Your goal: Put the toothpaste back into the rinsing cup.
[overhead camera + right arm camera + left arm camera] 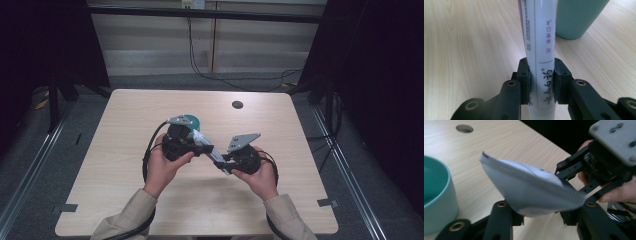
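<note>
A white toothpaste tube [205,142] with printed lettering is held above the table between both grippers. My left gripper [542,216] has its jaws against the wide crimped end of the tube [531,190]; in the high view this left gripper [192,145] is at centre. My right gripper [541,82] is shut on the tube's [541,45] narrower part, with both pads pressed on its sides. From above, the right gripper [224,161] points left toward the other one. A teal cup [194,121] stands on the table just behind the left gripper.
The light wooden table [125,165] has a round cable hole [237,104] near its far edge. The teal cup [436,200] is close on the left of the left gripper's jaws, and the cup [576,17] stands beyond the tube in the right gripper view. Dark curtains flank the table.
</note>
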`<move>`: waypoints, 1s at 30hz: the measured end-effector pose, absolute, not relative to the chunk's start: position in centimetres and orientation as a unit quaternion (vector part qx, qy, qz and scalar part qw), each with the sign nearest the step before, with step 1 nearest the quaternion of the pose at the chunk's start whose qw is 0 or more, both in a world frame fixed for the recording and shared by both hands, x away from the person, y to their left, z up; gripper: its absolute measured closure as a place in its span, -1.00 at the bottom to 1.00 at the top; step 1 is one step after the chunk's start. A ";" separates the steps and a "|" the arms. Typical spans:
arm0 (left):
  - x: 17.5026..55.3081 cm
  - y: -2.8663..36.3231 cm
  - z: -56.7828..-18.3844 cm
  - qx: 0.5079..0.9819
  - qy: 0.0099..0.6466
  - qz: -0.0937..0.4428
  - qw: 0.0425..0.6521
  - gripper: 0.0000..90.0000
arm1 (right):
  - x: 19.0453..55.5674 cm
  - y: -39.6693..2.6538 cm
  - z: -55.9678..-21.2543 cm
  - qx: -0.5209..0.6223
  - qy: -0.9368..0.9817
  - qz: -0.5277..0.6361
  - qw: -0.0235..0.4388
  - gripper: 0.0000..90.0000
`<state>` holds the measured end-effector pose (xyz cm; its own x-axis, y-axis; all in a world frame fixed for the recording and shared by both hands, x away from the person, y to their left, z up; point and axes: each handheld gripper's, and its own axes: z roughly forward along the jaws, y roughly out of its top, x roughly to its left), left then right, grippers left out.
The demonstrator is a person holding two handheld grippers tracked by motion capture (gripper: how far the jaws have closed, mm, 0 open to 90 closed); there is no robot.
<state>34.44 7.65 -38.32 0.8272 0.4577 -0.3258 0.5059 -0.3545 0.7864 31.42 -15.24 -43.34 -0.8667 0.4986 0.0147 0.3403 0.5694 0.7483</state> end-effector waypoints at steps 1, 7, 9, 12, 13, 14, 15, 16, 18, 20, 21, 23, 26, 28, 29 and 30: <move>34.4 7.5 -38.1 0.825 0.288 -0.021 0.485 0.44 | 31.4 -15.2 -43.4 0.238 0.879 0.401 0.097 0.57; 34.1 7.5 -37.7 0.829 0.281 -0.008 0.484 0.56 | 31.4 -14.7 -43.6 0.240 0.876 0.408 0.090 0.57; 34.0 7.6 -37.5 0.827 0.281 -0.002 0.487 0.59 | 31.4 -14.7 -43.4 0.244 0.875 0.410 0.090 0.56; 33.9 7.5 -37.4 0.817 0.285 0.006 0.501 0.60 | 31.5 -14.7 -43.4 0.247 0.867 0.424 0.086 0.56; 33.9 7.5 -37.4 0.815 0.287 0.007 0.504 0.60 | 31.5 -14.7 -43.3 0.249 0.867 0.424 0.087 0.56; 33.9 7.5 -37.5 0.811 0.289 0.007 0.509 0.60 | 31.5 -14.6 -43.2 0.250 0.866 0.424 0.088 0.56; 33.9 7.5 -37.5 0.808 0.291 0.009 0.512 0.60 | 31.5 -14.6 -43.2 0.252 0.864 0.427 0.088 0.56; 33.9 7.4 -37.5 0.806 0.292 0.011 0.515 0.59 | 31.5 -14.7 -43.2 0.254 0.863 0.428 0.086 0.56; 33.9 7.3 -37.5 0.804 0.290 0.014 0.519 0.58 | 31.5 -14.7 -43.3 0.256 0.860 0.434 0.082 0.56; 33.9 7.2 -37.4 0.803 0.291 0.016 0.520 0.57 | 31.5 -14.7 -43.3 0.258 0.857 0.438 0.081 0.56; 33.9 7.1 -37.4 0.802 0.292 0.017 0.521 0.57 | 31.5 -14.7 -43.4 0.260 0.856 0.440 0.079 0.57; 34.0 7.1 -37.5 0.799 0.293 0.018 0.525 0.55 | 31.5 -14.7 -43.4 0.262 0.854 0.442 0.080 0.57; 33.9 7.1 -37.4 0.794 0.294 0.018 0.532 0.55 | 31.5 -14.8 -43.3 0.261 0.853 0.446 0.078 0.57; 33.9 7.0 -37.4 0.792 0.293 0.021 0.534 0.54 | 31.5 -14.8 -43.2 0.261 0.853 0.445 0.080 0.57; 34.0 7.0 -37.4 0.792 0.293 0.022 0.535 0.53 | 31.5 -14.8 -43.2 0.262 0.852 0.445 0.079 0.57; 34.0 7.0 -37.4 0.791 0.293 0.022 0.537 0.53 | 31.5 -14.9 -43.2 0.263 0.852 0.447 0.079 0.57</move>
<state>33.97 6.99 -37.39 0.8276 0.4866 -0.2798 0.4395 -0.2517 0.8623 31.50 -14.88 -43.17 -0.8492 0.5182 0.1013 0.3779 0.4625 0.8021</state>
